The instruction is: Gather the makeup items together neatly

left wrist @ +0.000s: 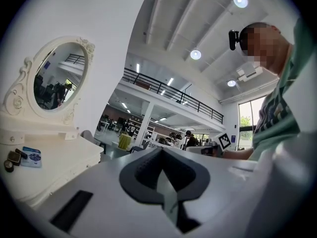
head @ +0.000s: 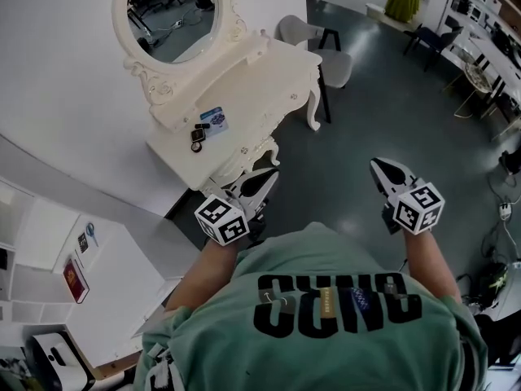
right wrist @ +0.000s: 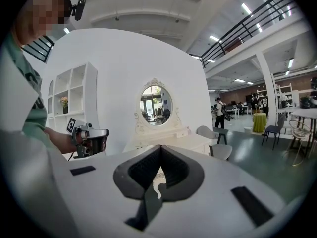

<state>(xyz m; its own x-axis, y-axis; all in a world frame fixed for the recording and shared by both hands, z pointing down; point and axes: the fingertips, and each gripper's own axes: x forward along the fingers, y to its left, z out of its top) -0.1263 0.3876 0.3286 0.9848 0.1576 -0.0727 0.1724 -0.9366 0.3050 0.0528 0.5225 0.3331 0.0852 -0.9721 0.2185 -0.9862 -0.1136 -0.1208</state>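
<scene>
Grey workshop floor surrounds a white dressing surface (head: 269, 80) below an oval mirror (head: 167, 10) in the head view. The makeup items (head: 207, 127) sit near its front edge, at eleven o'clock from the left hand-held gripper (head: 262, 182), which is nearer than the right hand-held gripper (head: 387, 173).

Left gripper view: its jaws are closed and empty, and the items lie off at nine o'clock, too small to identify.

Right gripper view: its jaws are closed on nothing and the surface stands at twelve o'clock. The items cannot be made out.
</scene>
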